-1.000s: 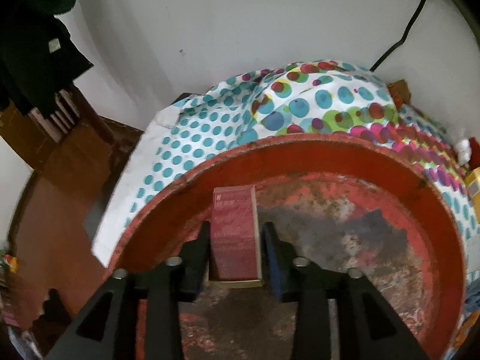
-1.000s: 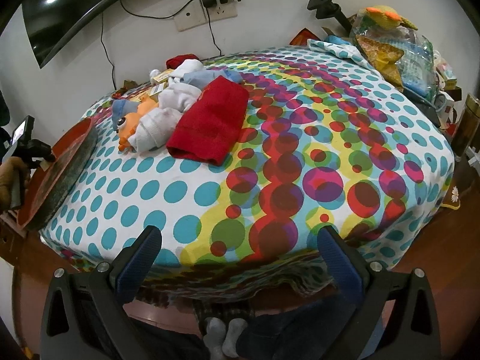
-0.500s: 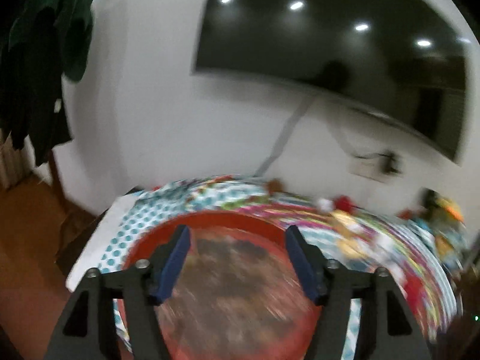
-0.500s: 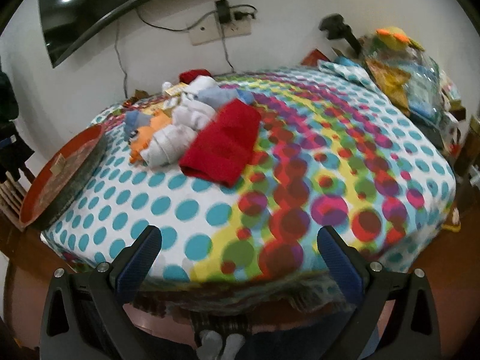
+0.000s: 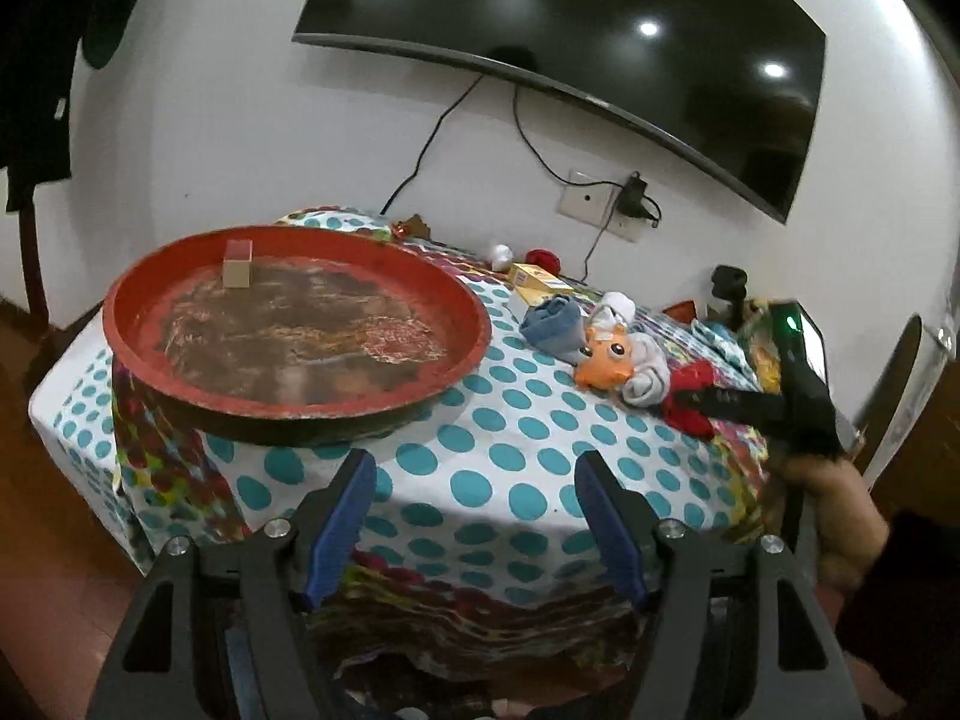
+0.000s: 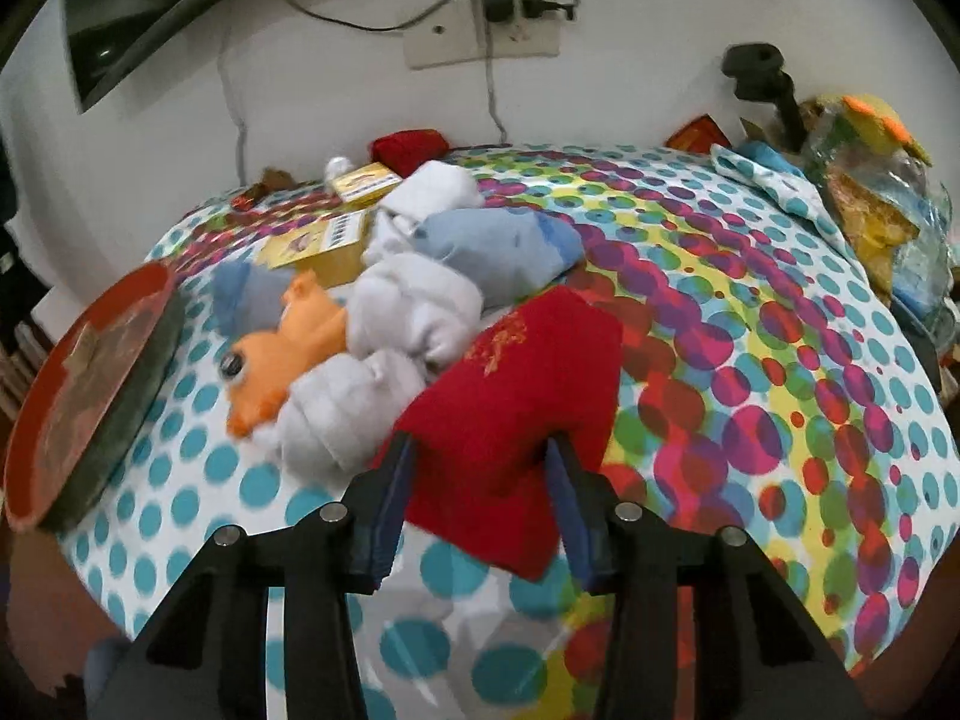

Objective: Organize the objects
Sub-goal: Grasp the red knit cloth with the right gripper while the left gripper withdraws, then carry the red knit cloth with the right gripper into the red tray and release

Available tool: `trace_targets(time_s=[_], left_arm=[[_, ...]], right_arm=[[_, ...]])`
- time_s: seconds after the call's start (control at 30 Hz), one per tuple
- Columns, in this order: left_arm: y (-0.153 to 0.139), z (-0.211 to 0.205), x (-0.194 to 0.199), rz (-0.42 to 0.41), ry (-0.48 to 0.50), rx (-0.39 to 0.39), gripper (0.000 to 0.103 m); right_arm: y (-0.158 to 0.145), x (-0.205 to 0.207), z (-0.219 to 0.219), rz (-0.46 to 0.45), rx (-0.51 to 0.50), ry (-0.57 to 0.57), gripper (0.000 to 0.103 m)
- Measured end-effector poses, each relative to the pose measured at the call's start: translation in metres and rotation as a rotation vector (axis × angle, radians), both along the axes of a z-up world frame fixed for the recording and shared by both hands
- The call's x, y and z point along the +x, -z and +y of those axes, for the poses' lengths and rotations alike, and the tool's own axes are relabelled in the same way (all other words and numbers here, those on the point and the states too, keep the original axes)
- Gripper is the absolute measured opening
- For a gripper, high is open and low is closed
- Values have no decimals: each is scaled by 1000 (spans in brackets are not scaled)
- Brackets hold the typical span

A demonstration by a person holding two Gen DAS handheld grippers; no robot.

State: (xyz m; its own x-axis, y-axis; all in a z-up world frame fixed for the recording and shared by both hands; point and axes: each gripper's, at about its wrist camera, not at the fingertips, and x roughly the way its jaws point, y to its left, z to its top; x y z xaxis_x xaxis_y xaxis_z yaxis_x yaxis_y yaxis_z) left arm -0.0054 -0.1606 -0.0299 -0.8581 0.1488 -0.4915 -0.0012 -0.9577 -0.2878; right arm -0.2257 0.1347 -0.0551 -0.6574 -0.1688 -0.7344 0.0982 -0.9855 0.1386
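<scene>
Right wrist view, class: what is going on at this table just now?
A person is tidying a table with a gripper in each hand. The right gripper is closing its fingers around the near end of a folded red cloth lying beside rolled socks and an orange toy. The left gripper is open and empty, hanging near the table edge. A small box already stands in the red tray.

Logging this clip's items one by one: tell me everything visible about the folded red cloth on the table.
The red cloth looks like a soft, thick towel, folded into a rectangle, with gold embroidery near its far end. It lies flat on the dotted tablecloth, its left edge against the white rolled socks. Its near end sits between the right gripper fingers, whose jaws are closing on it. From the left wrist view only a red patch shows behind that gripper.
</scene>
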Motion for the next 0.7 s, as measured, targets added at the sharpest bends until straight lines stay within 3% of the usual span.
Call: trace_targets(time_s=[0.07,0.13,0.17,0.2,0.3,0.47,0.7], left_arm=[[2,-1,0,-7,2,10,71],[3,-6,-1,-21,-8,41,71],[4,-6,-1,-24,-11,50,71],[6,-7,-2,-29,-17,53,71],[6,-9,-1,-31,-32,50,71],[7,-5,-2,-36,-17,38,71],[5,-4,1,-33,-36,14,71]], right_arm=[[3,-7,-1,-4,-18,8,49],[8,-16,2,-22,-29,37,41],[7,-16,3,-16,-33,44,18],[6,-17,4,-21,-39,43,15],[-5,-15,11,-1,-66,63,14],[-48,-7,15,107,-12,57,14],[-97,-11,-17,192,37,-47,14]])
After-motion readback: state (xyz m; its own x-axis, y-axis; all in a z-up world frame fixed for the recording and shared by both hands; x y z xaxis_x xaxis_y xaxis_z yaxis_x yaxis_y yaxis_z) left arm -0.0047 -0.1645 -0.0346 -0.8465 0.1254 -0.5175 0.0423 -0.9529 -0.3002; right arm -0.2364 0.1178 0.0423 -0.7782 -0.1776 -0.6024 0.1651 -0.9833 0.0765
